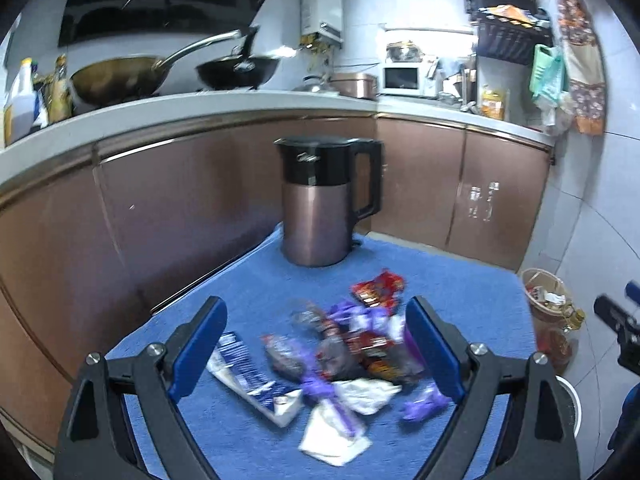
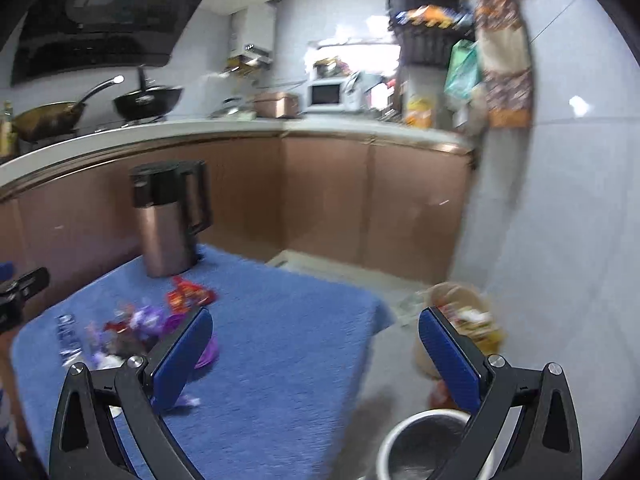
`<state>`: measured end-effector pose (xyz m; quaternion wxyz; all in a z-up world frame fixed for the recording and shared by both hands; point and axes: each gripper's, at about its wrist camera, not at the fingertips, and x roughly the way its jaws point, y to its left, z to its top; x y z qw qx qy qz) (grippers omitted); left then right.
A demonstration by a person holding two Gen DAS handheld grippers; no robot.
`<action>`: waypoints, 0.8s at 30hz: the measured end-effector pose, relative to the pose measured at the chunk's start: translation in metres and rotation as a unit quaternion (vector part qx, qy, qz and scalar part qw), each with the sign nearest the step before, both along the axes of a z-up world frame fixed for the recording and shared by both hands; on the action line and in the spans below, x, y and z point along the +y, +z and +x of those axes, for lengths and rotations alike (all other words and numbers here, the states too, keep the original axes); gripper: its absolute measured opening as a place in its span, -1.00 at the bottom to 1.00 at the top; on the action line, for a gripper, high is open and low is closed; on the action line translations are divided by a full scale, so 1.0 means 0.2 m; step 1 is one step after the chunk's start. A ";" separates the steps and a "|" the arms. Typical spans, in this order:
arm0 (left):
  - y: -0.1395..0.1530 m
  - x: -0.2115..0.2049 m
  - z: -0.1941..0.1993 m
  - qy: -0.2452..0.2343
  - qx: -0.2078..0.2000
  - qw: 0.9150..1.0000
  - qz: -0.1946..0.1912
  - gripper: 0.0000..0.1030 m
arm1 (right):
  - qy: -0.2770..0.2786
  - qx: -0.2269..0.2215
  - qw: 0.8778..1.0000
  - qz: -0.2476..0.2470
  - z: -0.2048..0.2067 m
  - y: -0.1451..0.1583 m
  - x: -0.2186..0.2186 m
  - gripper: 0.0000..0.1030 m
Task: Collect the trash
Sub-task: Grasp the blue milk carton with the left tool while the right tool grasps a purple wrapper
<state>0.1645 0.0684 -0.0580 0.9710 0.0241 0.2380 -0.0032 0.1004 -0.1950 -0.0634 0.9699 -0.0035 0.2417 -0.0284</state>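
Both grippers spread wide, holding nothing: left gripper [image 1: 316,344] over wrapper pile [image 1: 340,344] on blue towel [image 1: 460,280]; right gripper [image 2: 316,356] over towel edge, kettle [image 1: 320,204] at 12, bin [image 2: 424,444] at 5.

A kettle [image 1: 320,204] stands on the blue towel [image 1: 452,280]; two woks [image 1: 116,78] and a microwave [image 1: 402,78] sit on the worktop [image 1: 224,104].

In the upper left of the frame you see a white counter [image 1: 224,106] over brown cabinets [image 1: 420,184], with two woks [image 1: 116,76] and a microwave [image 1: 402,77]. Pale tiled walls [image 2: 560,200] fill the right side.
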 end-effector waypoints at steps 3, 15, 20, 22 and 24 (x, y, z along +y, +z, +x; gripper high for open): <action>-0.05 0.13 0.01 0.014 0.016 1.000 0.003 0.75 | 0.065 0.053 0.995 0.051 0.10 -0.12 0.01 0.59; -0.46 0.36 0.02 -0.025 0.164 0.984 -0.071 0.50 | 0.245 0.195 0.944 0.100 0.37 -0.54 0.38 0.27; -0.52 0.35 0.11 -0.017 0.186 0.975 -0.121 0.49 | 0.267 0.216 0.934 0.103 0.45 -0.60 0.43 0.27; -0.52 0.39 0.17 0.007 0.186 0.973 -0.139 0.49 | 0.271 0.221 0.931 0.102 0.48 -0.61 0.44 0.27; -0.51 0.41 0.26 0.025 0.192 0.968 -0.157 0.49 | 0.274 0.225 0.929 0.102 0.49 -0.61 0.44 0.27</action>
